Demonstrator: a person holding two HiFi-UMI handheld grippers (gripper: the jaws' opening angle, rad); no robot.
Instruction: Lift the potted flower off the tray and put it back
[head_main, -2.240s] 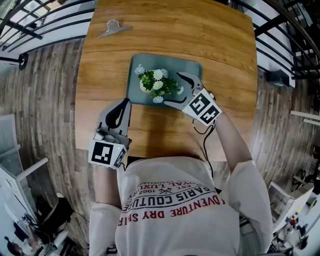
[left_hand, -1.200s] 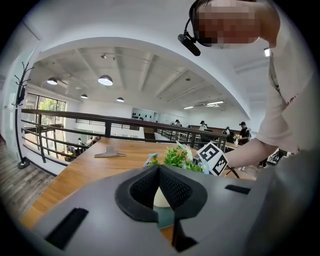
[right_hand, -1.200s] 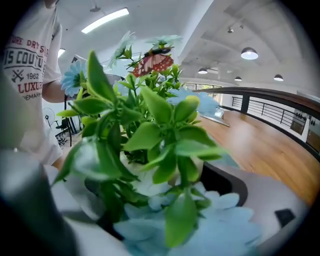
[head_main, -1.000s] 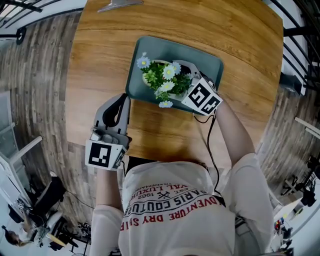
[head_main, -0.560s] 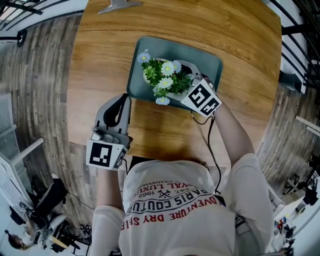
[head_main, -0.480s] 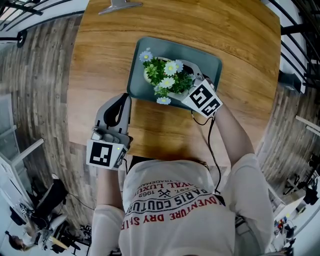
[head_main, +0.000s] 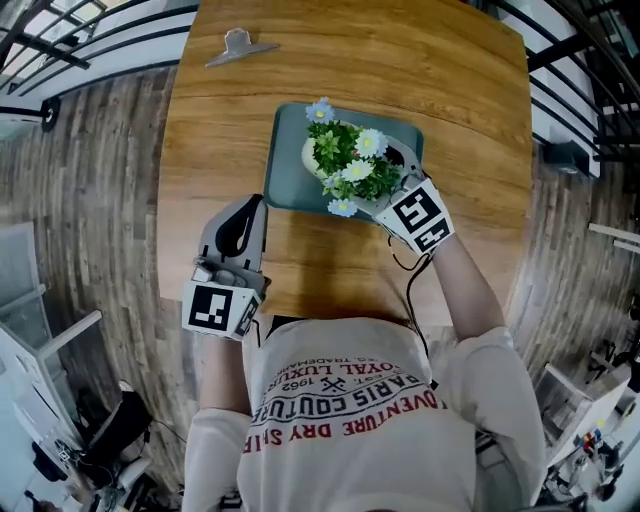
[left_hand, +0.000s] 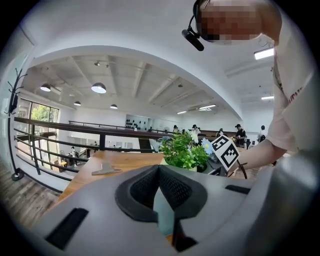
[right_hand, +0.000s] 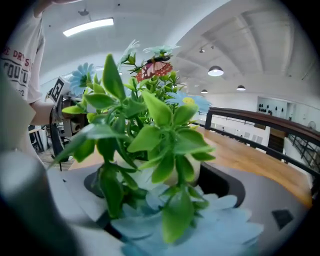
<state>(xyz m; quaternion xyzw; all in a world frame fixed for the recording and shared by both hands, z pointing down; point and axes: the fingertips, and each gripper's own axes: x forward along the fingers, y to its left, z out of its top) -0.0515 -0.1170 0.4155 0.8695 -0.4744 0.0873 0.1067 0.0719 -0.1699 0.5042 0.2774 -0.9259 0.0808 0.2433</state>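
Note:
The potted flower, a white pot of green leaves with white and pale blue blossoms, is over the grey-green tray in the head view. My right gripper reaches in from the right and is shut on the pot; its marker cube hangs over the tray's front edge. In the right gripper view the white pot sits between the jaws behind the leaves. I cannot tell whether the pot touches the tray. My left gripper is shut on nothing above the table near its front edge. The plant shows ahead of it.
A metal clip lies at the far left of the wooden table. Black railings run along the far side, with plank floor to the left and right. A cable trails from the right gripper.
The right gripper, open beside the plant 2.2 s ago, has gone in round the pot and shut on it. The flowers now look larger and nearer. The left gripper has stayed put.

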